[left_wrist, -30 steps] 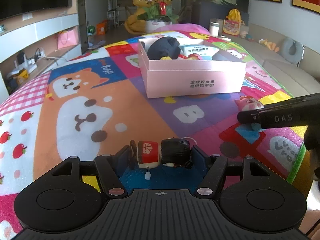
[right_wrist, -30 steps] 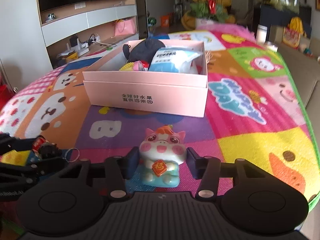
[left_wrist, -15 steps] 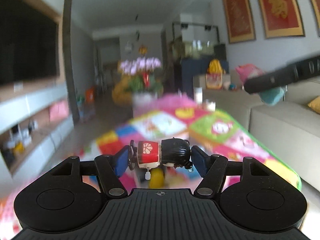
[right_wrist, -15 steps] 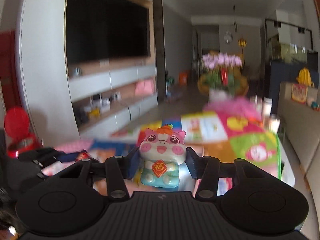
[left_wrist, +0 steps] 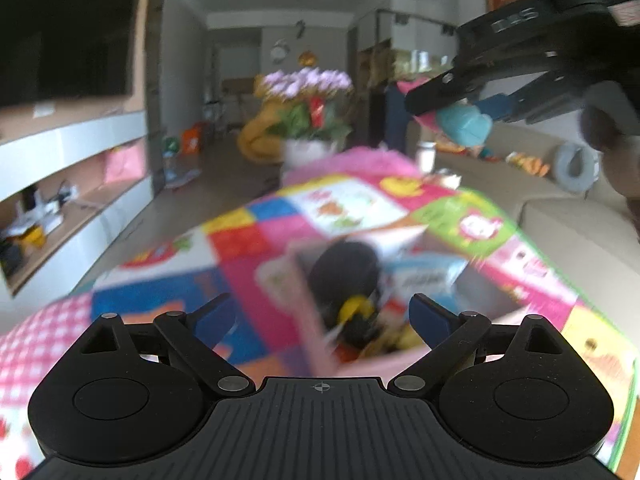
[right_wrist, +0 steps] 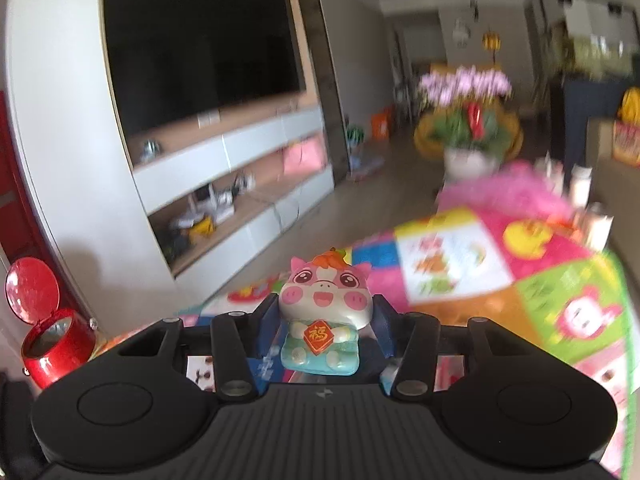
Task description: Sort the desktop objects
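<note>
In the left wrist view my left gripper [left_wrist: 318,306] hovers over the pink box [left_wrist: 310,320] and its jaws are opening, with nothing pressed between them. Blurred in the box below lie a black plush [left_wrist: 344,268], a blue-white packet [left_wrist: 420,278] and small yellow and dark pieces; the little black-haired figure cannot be told apart among them. My right gripper [right_wrist: 325,308] is shut on a pink pig figurine [right_wrist: 324,300] in a teal outfit. It hangs high at the upper right of the left wrist view as the right gripper [left_wrist: 456,116] with the pig [left_wrist: 464,126].
The colourful cartoon mat [left_wrist: 168,292] covers the table. A pot of purple flowers [left_wrist: 308,120] stands beyond its far end, a sofa [left_wrist: 568,224] on the right, a TV cabinet [right_wrist: 224,168] on the left. An open red bin [right_wrist: 52,340] is at lower left.
The left gripper opened and the black-haired figure is gone from its jaws; it moved over the pink box. The right gripper rose with the pig still held.
</note>
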Tool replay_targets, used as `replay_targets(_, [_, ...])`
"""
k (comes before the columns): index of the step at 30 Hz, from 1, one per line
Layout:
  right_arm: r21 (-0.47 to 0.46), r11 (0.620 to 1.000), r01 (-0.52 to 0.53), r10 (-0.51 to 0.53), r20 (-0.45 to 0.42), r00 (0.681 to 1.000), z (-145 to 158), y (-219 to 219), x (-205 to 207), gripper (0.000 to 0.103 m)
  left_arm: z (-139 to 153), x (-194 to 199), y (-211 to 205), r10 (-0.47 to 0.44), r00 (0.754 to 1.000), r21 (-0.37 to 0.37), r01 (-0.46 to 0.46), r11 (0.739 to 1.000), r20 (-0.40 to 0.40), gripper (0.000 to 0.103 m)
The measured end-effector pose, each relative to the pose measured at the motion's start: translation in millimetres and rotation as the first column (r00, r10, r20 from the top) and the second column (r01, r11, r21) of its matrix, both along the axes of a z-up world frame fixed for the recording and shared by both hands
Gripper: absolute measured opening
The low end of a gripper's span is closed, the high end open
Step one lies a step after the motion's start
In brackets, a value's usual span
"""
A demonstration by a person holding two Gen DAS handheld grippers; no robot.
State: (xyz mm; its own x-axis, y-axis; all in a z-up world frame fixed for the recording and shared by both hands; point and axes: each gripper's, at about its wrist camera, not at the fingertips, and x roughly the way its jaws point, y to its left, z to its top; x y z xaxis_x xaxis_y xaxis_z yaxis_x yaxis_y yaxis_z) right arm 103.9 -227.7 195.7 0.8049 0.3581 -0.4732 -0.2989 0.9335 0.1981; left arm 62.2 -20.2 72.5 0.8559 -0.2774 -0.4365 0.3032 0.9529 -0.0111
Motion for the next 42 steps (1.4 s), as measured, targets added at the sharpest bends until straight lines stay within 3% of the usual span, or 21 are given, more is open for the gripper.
replay_targets(6, [-0.008, 1.0, 0.017, -0.018, -0.115, 0.993, -48, 28, 29, 0.054, -28, -5, 24, 0.036, 0.995, -0.032, -0.039, 0.999, -0.089, 0.1])
replay_targets(11, [-0.009, 0.999, 0.043, -0.043, -0.11, 0.993, -55, 13, 17, 0.057, -41, -6, 24, 0.027, 0.991, -0.043, -0.032, 0.999, -0.128, 0.1])
replay_targets(19, [-0.104, 0.986, 0.129, -0.136, -0.055, 0.989, -77, -28, -38, 0.081, -54, -16, 1, 0.018, 0.982, -0.028, -0.024, 0.999, -0.187, 0.103])
replay_targets(23, [-0.121, 0.979, 0.162, -0.168, -0.043, 0.985, -106, -37, -83, 0.103, -62, -28, 1, 0.029, 0.963, -0.049, -0.043, 0.998, -0.267, 0.103])
replay_targets(31, [-0.314, 0.944, 0.096, -0.117, -0.049, 0.992, -170, -9, -155, 0.103, -67, -73, -12, 0.12, 0.975, 0.028, -0.117, 0.993, -0.188, 0.103])
replay_targets(38, [-0.304, 0.929, 0.21, -0.238, -0.059, 0.969, -187, -9, -117, 0.103, -71, -60, -22, 0.193, 0.966, 0.059, -0.185, 0.981, -0.174, 0.103])
replay_targets(42, [-0.358, 0.911, 0.203, -0.249, -0.089, 0.964, -199, -2, -88, 0.103, -73, -43, -27, 0.222, 0.959, 0.059, -0.215, 0.975, -0.175, 0.103])
